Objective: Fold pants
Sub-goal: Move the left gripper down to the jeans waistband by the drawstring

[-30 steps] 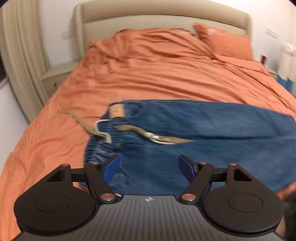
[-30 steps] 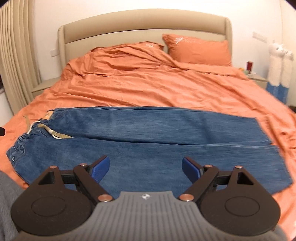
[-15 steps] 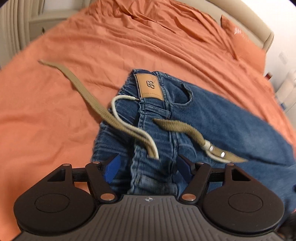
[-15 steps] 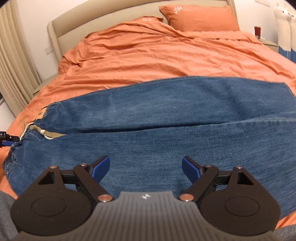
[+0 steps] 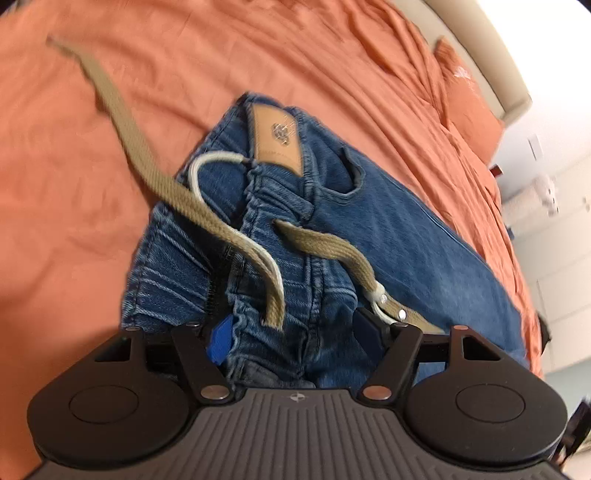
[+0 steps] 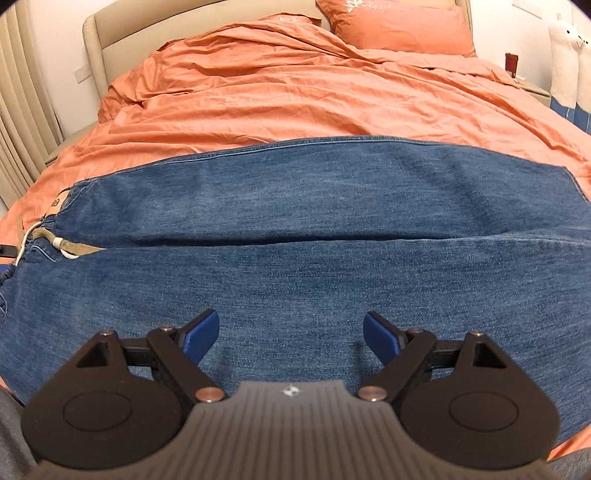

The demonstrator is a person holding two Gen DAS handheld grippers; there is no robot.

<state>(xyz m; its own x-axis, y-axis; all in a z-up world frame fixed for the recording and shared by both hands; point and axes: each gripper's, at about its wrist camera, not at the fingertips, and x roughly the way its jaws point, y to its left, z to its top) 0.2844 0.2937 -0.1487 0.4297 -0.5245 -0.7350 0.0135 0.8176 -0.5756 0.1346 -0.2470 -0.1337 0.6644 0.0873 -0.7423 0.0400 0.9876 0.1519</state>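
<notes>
Waistband: belt [image 5: 192, 199] and cord [image 5: 207, 162] lie across it, in the way.
Bedspread [image 5: 55, 184] left of jeans [image 6: 295, 229]: open.
Far bedspread: open to pillow [image 6: 391, 26].

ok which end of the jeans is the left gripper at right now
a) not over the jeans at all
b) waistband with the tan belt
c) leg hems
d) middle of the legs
b: the left gripper sits open at the waistband of the jeans, with the tan belt and the leather patch just ahead of its fingers.
</notes>
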